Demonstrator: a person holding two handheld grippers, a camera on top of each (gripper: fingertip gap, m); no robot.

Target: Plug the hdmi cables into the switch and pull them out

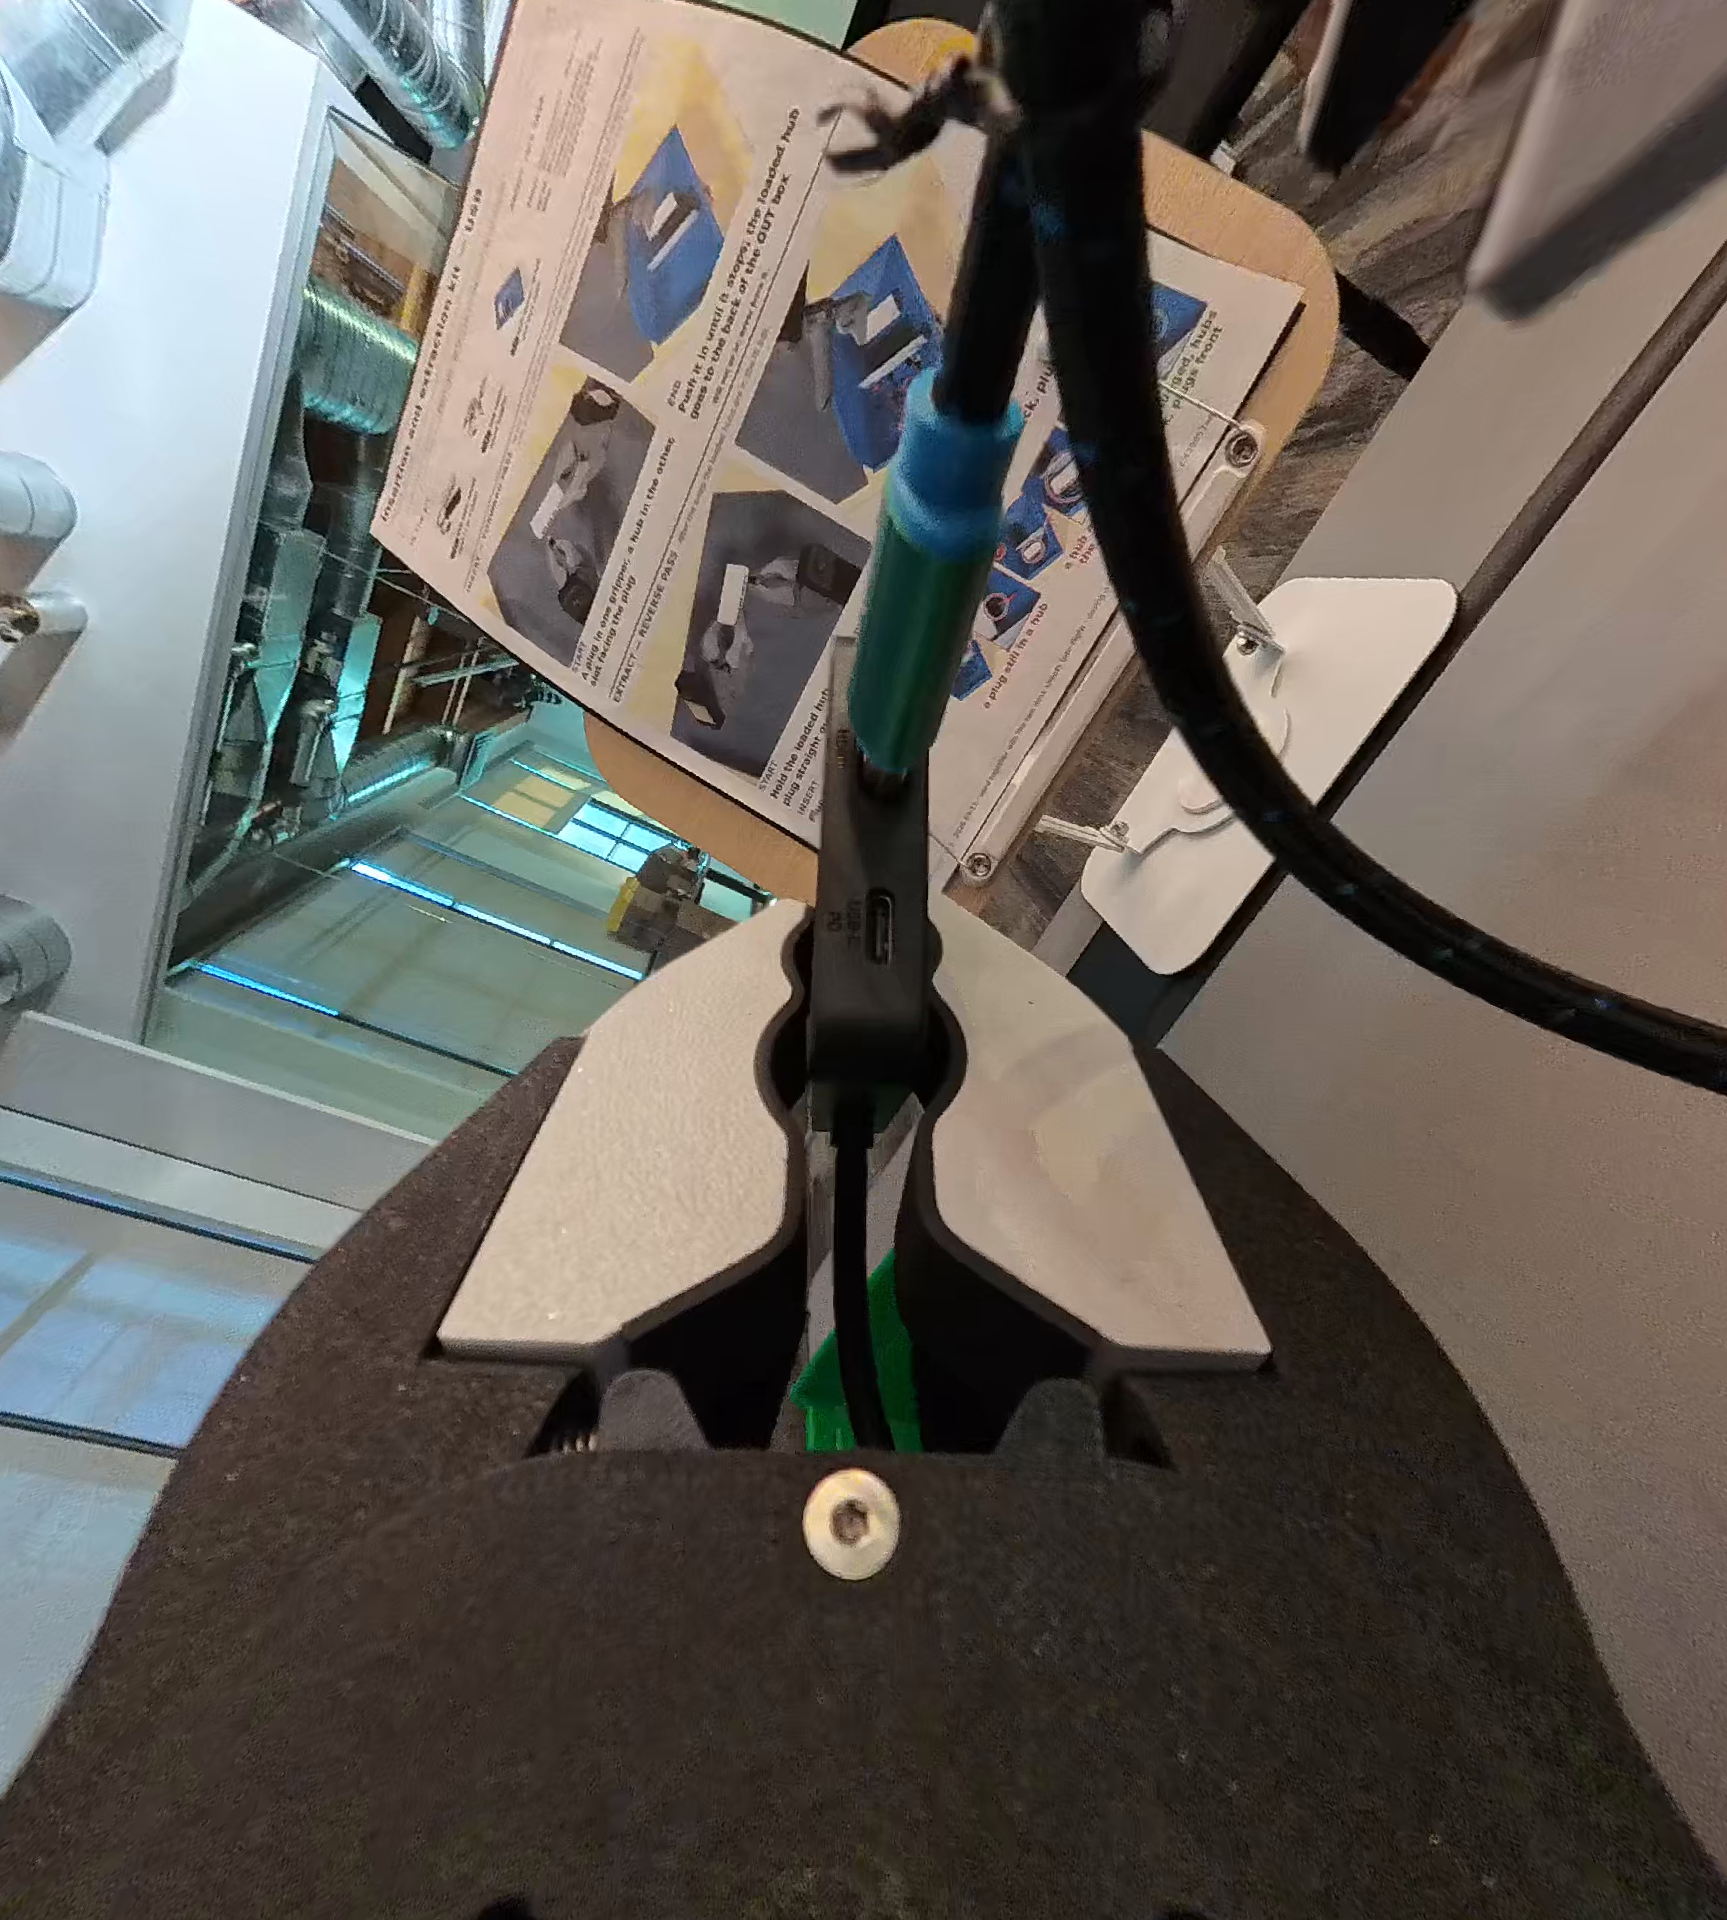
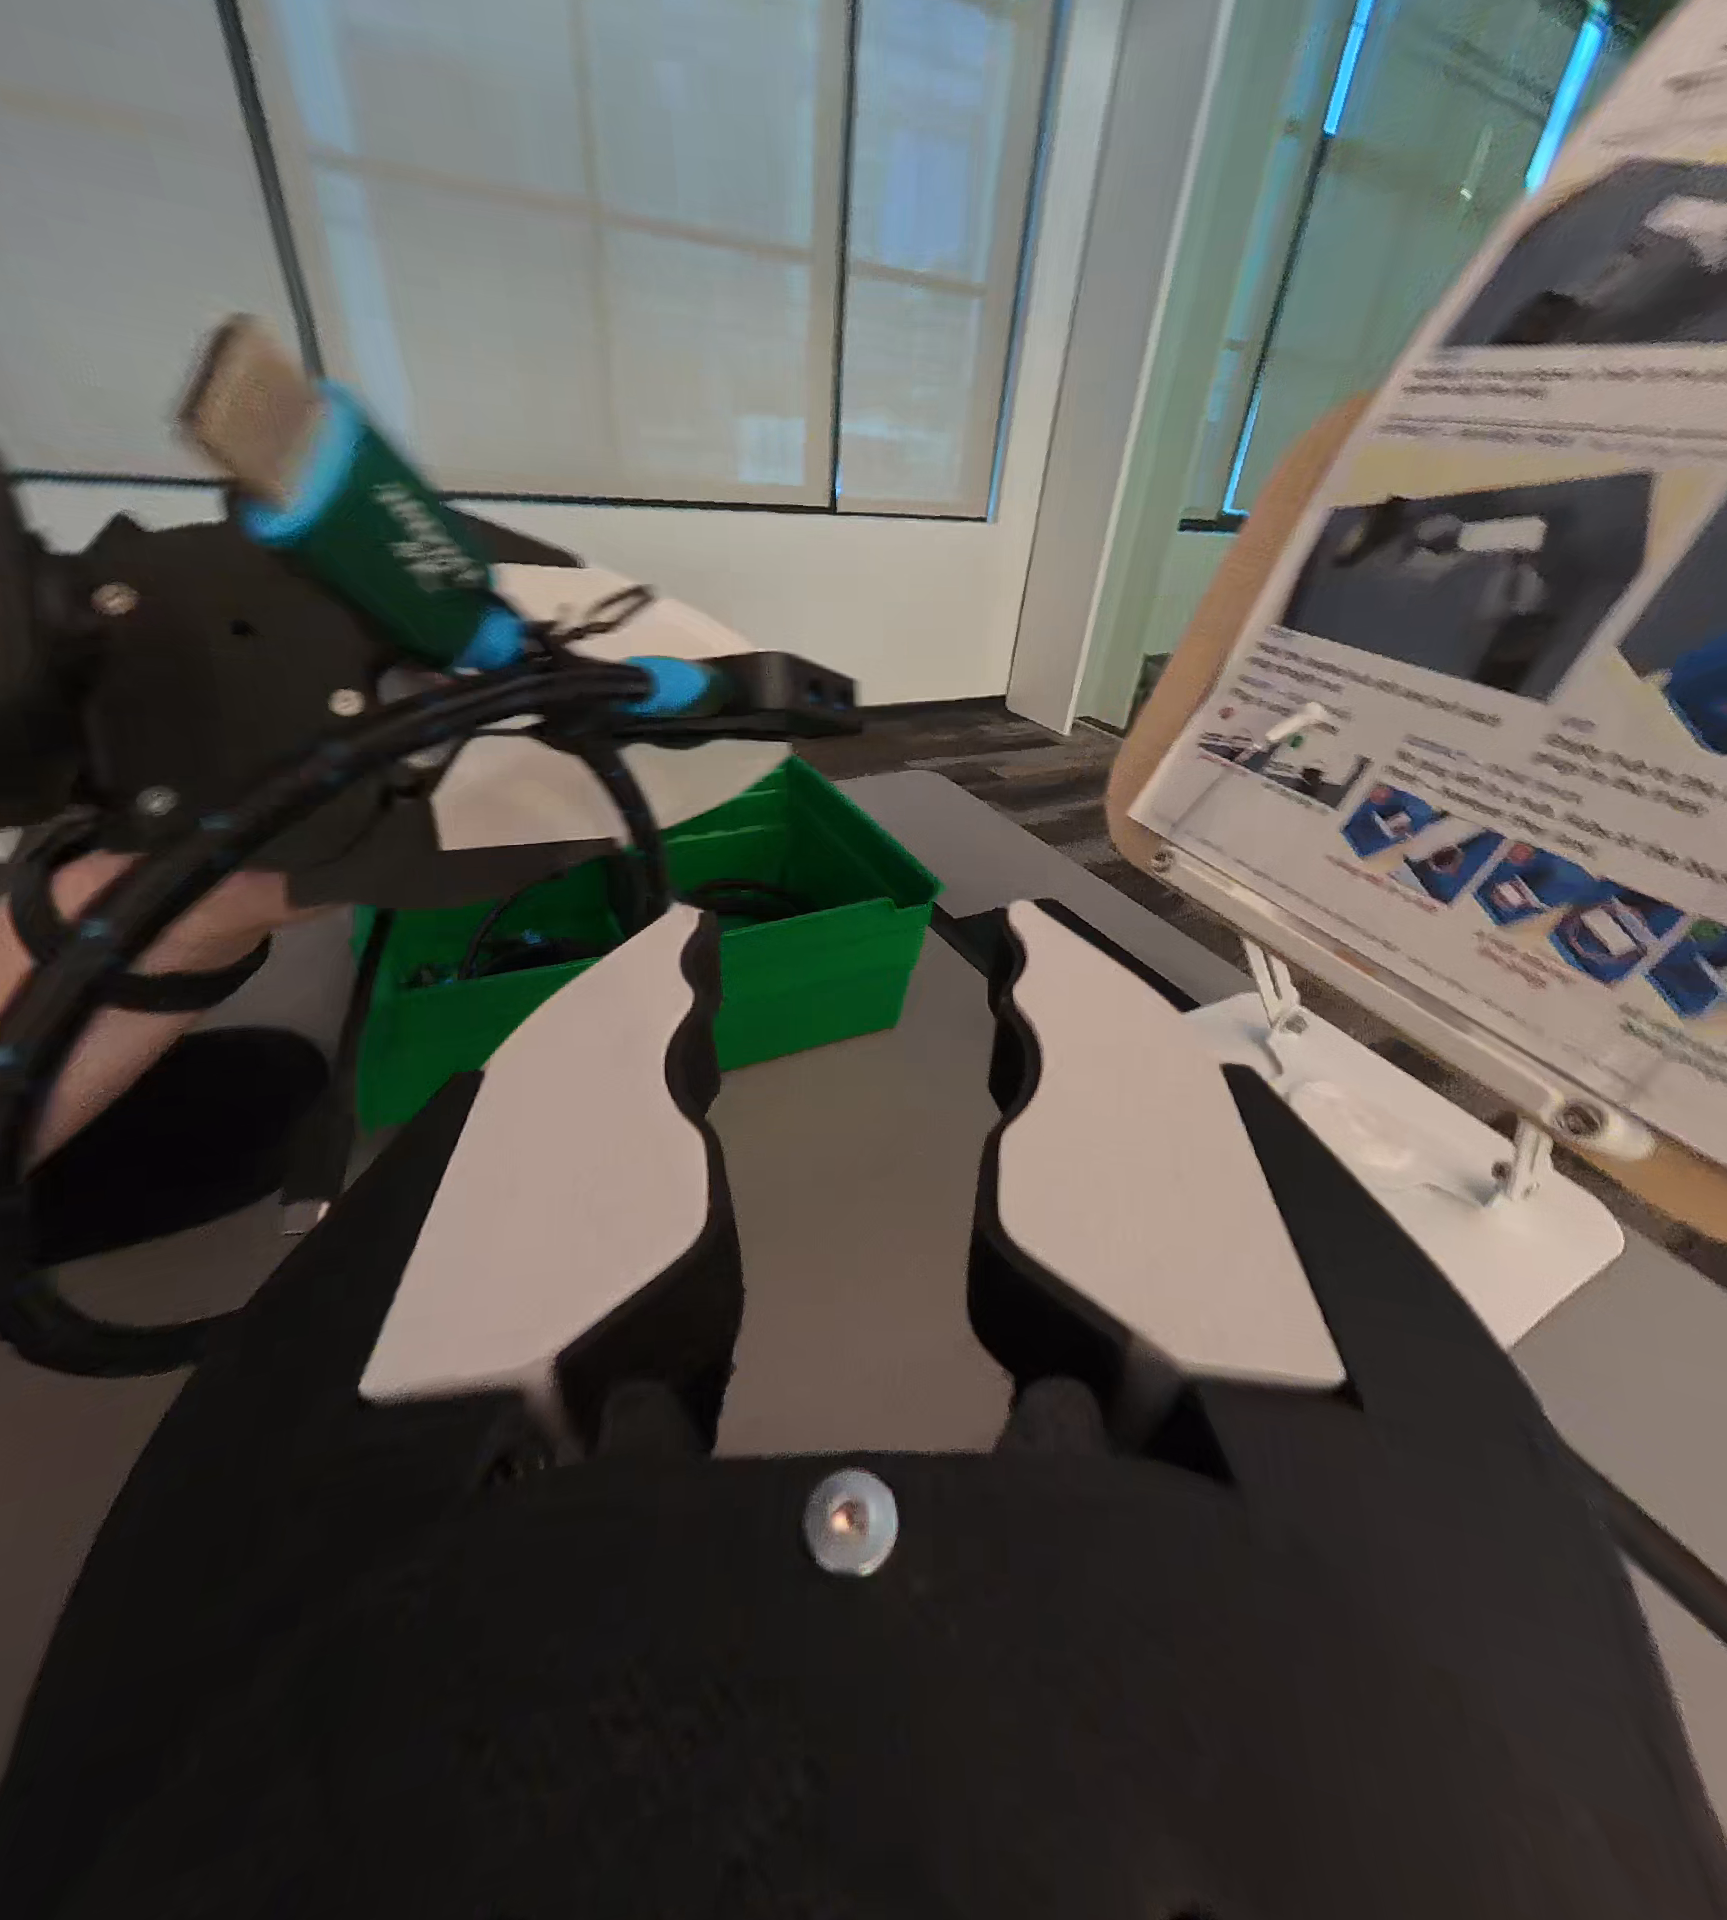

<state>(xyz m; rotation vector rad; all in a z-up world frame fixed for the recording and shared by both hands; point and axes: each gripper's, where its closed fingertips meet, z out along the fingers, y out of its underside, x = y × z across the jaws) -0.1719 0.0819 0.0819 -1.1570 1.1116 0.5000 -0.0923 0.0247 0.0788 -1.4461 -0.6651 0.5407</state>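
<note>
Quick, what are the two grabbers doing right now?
Left gripper: closed, holding the black switch, with a green plug in it.
Right gripper: open, holding nothing.

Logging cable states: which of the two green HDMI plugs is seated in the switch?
The HDMI plug lying level beside the left gripper is seated in the black switch. The raised plug points upward, metal tip bare.

grey table (image 2: 838, 1247), green bin (image 2: 797, 935), white stand base (image 2: 1410, 1226)
</note>
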